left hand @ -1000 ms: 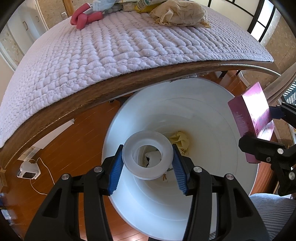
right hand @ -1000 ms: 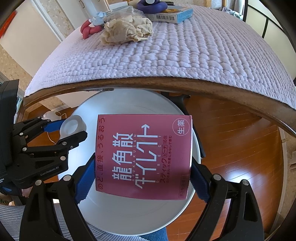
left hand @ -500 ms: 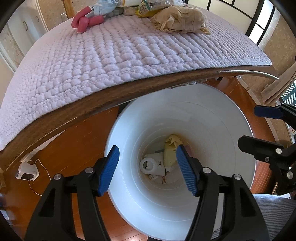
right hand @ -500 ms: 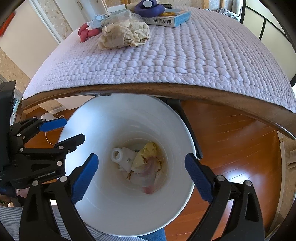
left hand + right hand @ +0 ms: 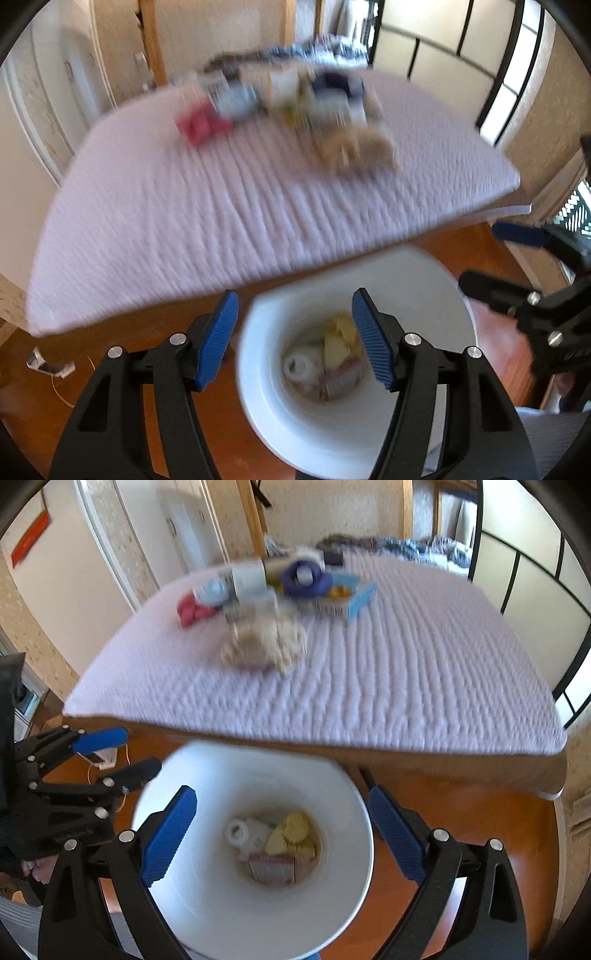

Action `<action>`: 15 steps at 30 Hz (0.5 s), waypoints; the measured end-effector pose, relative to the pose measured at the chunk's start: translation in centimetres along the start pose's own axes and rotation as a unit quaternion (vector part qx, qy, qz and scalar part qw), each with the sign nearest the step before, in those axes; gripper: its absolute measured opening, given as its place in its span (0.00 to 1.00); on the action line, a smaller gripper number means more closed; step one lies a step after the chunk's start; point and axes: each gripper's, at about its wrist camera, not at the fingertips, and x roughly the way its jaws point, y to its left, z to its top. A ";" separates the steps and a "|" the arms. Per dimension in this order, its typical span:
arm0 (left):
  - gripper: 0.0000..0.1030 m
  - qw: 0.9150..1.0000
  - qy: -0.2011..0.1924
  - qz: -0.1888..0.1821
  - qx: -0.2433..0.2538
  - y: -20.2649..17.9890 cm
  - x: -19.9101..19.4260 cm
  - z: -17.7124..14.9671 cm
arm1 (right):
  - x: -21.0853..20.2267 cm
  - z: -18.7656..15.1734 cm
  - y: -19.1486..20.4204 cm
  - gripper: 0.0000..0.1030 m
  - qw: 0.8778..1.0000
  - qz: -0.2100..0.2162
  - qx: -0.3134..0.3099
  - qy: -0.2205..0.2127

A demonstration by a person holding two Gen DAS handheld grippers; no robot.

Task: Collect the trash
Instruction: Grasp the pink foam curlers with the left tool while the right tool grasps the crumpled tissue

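A white bin (image 5: pixel 332 432) (image 5: pixel 207 897) stands on the wood floor by the bed. At its bottom lie a white tape ring (image 5: pixel 295 365) (image 5: pixel 236 830), yellow crumpled paper (image 5: pixel 341 338) (image 5: pixel 291 832) and the pink box (image 5: pixel 271 869). My left gripper (image 5: pixel 295 334) hangs above the bin's left rim, its jaws still opening with nothing between them. My right gripper (image 5: pixel 282 834) hovers over the bin, open and empty. Blurred trash on the bed: a beige crumpled bag (image 5: pixel 354 149) (image 5: pixel 264 644), a pink item (image 5: pixel 201 123) (image 5: pixel 192 609), a purple item (image 5: pixel 304 578), a blue box (image 5: pixel 347 598).
The bed's lilac quilt (image 5: pixel 207 206) (image 5: pixel 388 672) overhangs a wooden frame (image 5: pixel 406 758) just behind the bin. A white charger with cable (image 5: pixel 50 365) (image 5: pixel 105 757) lies on the floor at left. Striped cloth (image 5: pixel 550 439) shows at the bottom edge.
Both grippers let go: the tape ring and the pink box fell into the bin. Both grippers then rose and tilted up, bringing more of the bed into view.
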 end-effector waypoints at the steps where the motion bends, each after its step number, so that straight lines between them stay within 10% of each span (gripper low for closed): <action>1: 0.73 1.000 -0.012 0.005 -0.002 0.4 -0.4 0.8 | -0.1 0.5 0.1 0.90 1.000 0.001 -0.003 -0.007; 15: 0.76 0.997 -0.052 0.060 -0.005 5.7 3.6 8.7 | 3.4 5.6 1.9 0.91 0.999 0.007 -0.017 -0.046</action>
